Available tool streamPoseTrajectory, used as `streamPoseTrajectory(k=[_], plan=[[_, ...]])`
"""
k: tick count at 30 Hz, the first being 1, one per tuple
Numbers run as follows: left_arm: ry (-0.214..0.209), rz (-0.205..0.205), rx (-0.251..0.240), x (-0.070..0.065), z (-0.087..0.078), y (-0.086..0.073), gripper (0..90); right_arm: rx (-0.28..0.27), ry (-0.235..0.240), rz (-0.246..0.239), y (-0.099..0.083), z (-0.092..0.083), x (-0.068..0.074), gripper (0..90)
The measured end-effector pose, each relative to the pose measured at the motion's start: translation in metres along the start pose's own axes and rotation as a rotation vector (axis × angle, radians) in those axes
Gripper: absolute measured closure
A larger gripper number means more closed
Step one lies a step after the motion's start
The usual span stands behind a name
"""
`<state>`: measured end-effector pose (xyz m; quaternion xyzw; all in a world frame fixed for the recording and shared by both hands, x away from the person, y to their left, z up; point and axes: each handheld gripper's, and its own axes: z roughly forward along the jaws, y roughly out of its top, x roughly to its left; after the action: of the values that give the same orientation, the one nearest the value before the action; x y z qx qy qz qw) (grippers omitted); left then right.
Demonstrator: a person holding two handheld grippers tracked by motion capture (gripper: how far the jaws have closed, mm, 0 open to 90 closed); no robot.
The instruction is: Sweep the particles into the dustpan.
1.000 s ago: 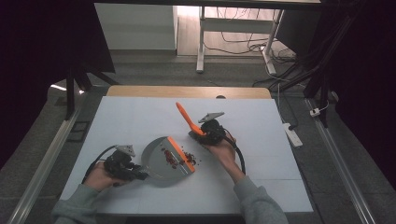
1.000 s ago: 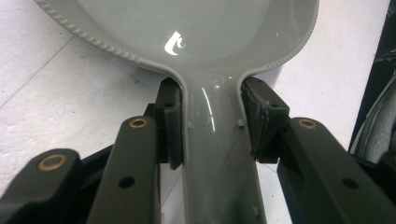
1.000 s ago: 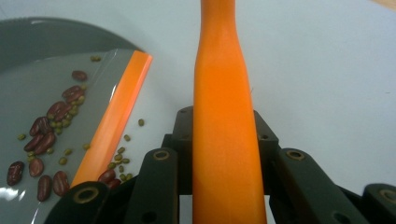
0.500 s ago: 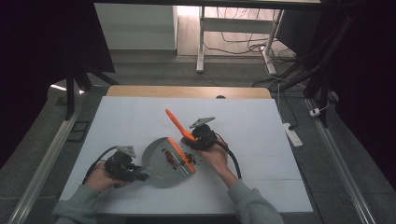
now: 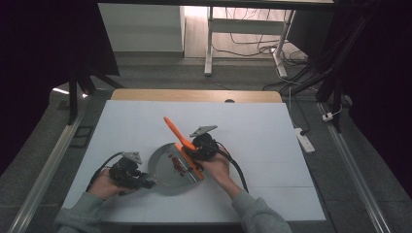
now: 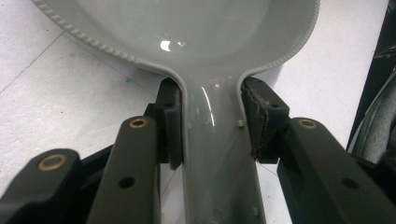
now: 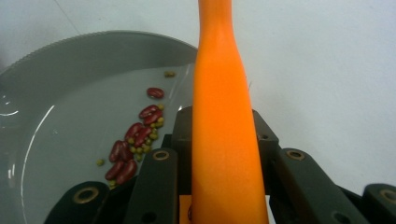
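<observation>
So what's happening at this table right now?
A person works with a hand-held gripper in each hand. The left gripper is clamped on the handle of a grey dustpan that lies on the white table. The right gripper grips an orange brush handle over the pan. Red beans and small green ones lie in the pan.

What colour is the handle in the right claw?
Orange handle; clearest in the right gripper view.

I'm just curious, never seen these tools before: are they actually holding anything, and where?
Yes. The left gripper clamps the grey pan by its handle. The right gripper clamps the orange tool partway along its handle.
</observation>
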<state>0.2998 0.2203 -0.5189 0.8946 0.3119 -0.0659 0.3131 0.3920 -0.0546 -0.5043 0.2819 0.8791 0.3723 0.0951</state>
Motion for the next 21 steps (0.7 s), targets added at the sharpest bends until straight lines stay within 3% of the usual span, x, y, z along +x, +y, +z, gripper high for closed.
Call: streamPoseTrajectory(k=[7,13,17,21], plan=[[0.000,0.000,0.002,0.000,0.000,0.000,61.5,-0.031,0.071,0.018,0.004,0.001,0.012,70.8],[0.002,0.001,0.001,0.000,0.000,0.000,61.4,-0.037,0.145,-0.025,0.009,0.006,0.032,70.8],[0.000,0.000,-0.001,0.000,0.000,0.000,61.4,-0.066,0.153,-0.052,0.014,0.001,0.037,70.8],[0.000,-0.001,-0.002,0.000,0.000,0.000,61.5,-0.095,0.115,-0.052,0.017,-0.010,0.029,70.8]])
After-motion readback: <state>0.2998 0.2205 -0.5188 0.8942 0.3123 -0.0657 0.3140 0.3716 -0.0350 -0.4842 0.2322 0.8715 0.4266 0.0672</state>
